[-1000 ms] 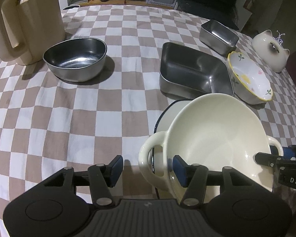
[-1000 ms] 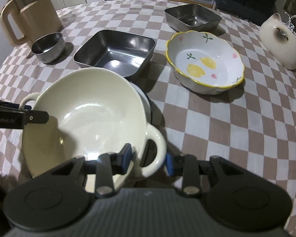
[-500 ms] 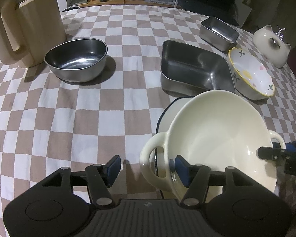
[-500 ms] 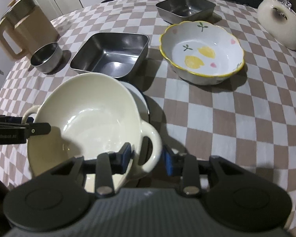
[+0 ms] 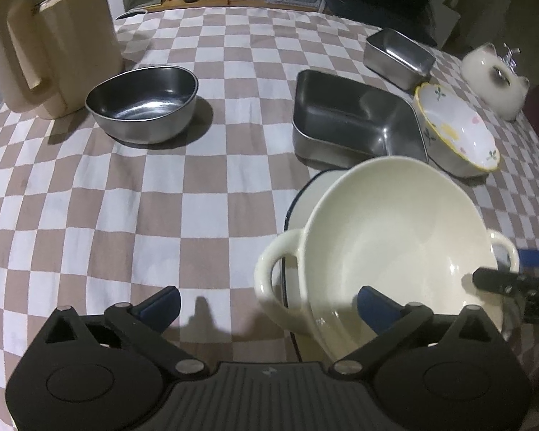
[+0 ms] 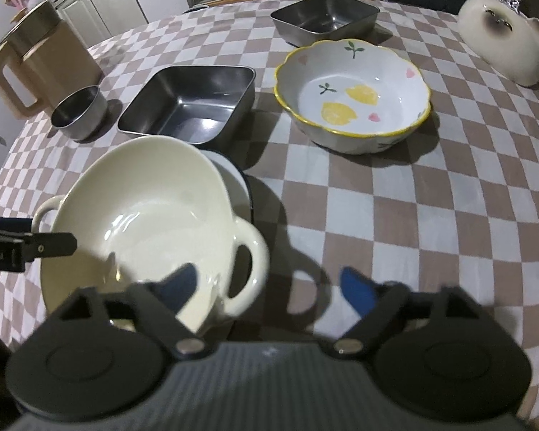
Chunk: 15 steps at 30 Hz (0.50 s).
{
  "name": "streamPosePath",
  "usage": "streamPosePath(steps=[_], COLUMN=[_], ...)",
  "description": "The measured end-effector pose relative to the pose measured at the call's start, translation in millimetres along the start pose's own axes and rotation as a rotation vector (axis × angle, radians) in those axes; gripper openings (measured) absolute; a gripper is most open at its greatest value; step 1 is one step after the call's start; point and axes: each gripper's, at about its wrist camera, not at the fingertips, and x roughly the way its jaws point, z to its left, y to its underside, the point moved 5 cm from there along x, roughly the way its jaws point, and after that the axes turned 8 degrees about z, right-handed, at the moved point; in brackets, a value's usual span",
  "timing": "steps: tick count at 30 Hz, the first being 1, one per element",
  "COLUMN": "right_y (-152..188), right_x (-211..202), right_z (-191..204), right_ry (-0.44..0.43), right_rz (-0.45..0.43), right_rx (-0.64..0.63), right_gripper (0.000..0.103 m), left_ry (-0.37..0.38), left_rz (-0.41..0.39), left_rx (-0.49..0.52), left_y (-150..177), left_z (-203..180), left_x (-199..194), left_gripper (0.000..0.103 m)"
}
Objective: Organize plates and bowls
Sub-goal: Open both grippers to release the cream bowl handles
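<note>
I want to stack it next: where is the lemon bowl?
The lemon bowl sits right of centre in the right wrist view, between the large steel tray and the cat figurine.

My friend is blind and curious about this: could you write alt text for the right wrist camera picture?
A cream two-handled bowl sits on a dark-rimmed white plate on a checkered tablecloth, with the open right gripper around its near handle. Behind stand a square steel tray, a lemon-patterned bowl and a beige kettle.

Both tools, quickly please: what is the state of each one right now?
Left tool: open, its fingers astride the cream bowl handle, holding nothing.
Right tool: open, holding nothing.
</note>
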Motion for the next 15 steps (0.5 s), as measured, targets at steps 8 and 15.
streamPosePath(steps=[8,15], right_y=[2,3], right_x=[-7,-16], right_z=[3,-2], right_ry=[0.009,-0.004], right_rz=[-0.034,-0.065], right_rx=[-0.034,-0.033], right_gripper=[0.103,0.103], left_ry=[-0.016,-0.015], left_rz=[-0.001,-0.042], left_rx=[0.015,0.005], left_y=[6,1], left_z=[0,-2], left_x=[-7,-18], left_gripper=[0.103,0.103])
